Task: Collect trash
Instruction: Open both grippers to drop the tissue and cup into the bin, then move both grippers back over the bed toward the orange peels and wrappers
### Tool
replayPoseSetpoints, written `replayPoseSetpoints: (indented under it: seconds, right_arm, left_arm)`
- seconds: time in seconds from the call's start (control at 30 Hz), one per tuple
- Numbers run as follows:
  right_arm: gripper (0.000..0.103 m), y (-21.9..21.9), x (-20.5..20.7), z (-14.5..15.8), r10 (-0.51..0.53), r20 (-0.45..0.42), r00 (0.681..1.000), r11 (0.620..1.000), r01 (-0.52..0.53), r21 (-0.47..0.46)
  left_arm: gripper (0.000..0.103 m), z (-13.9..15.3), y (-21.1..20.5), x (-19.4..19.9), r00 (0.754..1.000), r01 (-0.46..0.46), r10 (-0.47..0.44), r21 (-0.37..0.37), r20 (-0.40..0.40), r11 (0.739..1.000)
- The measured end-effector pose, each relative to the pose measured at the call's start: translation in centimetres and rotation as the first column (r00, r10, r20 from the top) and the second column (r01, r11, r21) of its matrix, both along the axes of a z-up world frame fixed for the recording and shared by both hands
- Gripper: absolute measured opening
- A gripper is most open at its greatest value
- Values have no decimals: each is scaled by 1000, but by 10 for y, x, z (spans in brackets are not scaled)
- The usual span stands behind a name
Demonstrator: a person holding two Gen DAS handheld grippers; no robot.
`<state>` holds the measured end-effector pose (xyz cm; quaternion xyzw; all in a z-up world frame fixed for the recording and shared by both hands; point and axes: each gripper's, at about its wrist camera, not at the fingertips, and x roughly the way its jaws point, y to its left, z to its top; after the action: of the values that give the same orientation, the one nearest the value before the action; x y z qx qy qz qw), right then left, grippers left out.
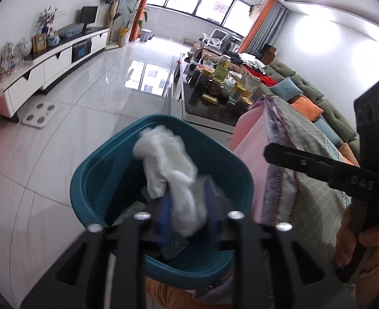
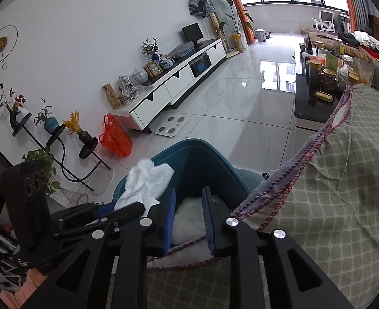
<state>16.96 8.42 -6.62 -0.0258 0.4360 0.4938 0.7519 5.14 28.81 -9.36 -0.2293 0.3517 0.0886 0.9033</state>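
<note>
A teal trash bin (image 1: 86, 195) stands on the floor beside a cloth-covered table; it also shows in the right wrist view (image 2: 202, 159). My left gripper (image 1: 186, 206) hangs over the bin's mouth, its blue pads around a crumpled white tissue (image 1: 168, 164); the image is blurred and I cannot tell whether the pads press it. That tissue (image 2: 148, 180) shows in the right wrist view at the left gripper's tips (image 2: 117, 208). My right gripper (image 2: 188, 219) is open and empty above the bin, at the table's edge. White trash (image 2: 186, 213) lies inside the bin.
The table with a green checked cloth (image 2: 344, 180) is at the right. A dark coffee table (image 1: 215, 108) crowded with jars stands beyond the bin. A white TV cabinet (image 2: 179, 82), a white scale (image 2: 171, 126), an orange bag (image 2: 116, 139) and plant stands (image 2: 60, 144) line the left wall.
</note>
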Motion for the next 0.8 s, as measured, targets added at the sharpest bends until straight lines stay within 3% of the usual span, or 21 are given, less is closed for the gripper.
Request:
replayPoseSetpoints:
  seconds: [0.1,0.23,0.3,0.37,0.47,0.63,0.8]
  right_arm:
    - [23,-3,0,0,5,-7,1000,1000,-5,8]
    - [23,-17,-4,3,7,-12,1000,1000,-6,28]
    - [27,-25,-5,6,6,-9,1000,999,-6,40]
    - [39,-37,-9,11,-3,5,1000,998,3,56]
    - [41,-53,-13,19,-11,27,1000,997,9,79]
    - [48,-99,-24,35,-46,90,995,992,35,121]
    - [48,-164,-27,44,-158,114,981,979,141,150]
  left_arm:
    - [44,-7,3,1,1000,-8,8,-4,-17,1000]
    - [45,-10,2,-2,1000,-9,9,-5,-21,1000]
    - [45,-6,-2,-6,1000,1,-1,9,-9,1000]
    - [45,2,-9,-10,1000,11,-12,28,11,1000]
    - [45,15,-20,-14,999,31,-34,54,41,998]
    - [48,41,-58,-16,984,126,-137,108,110,986]
    - [50,55,-107,-8,946,269,-287,133,150,954]
